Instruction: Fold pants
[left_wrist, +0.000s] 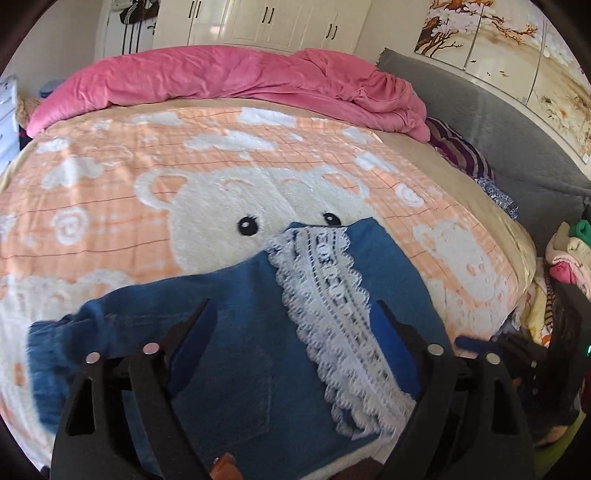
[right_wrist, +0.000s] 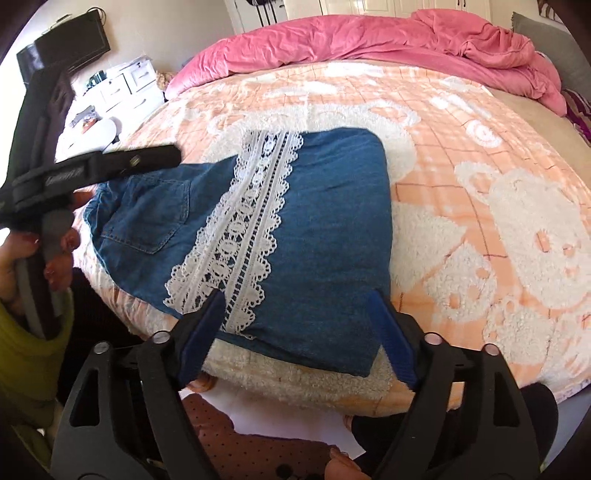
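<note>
Peach fleece blanket (right_wrist: 461, 155), pink duvet (left_wrist: 221, 77), white wardrobe (left_wrist: 266, 22)

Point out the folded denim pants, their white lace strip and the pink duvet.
Folded blue denim pants (right_wrist: 332, 229): right wrist view, plain denim panel.
White lace strip (right_wrist: 243, 225): right wrist view, mid-strip.
Crumpled pink duvet (left_wrist: 221, 77): left wrist view, middle.
</note>
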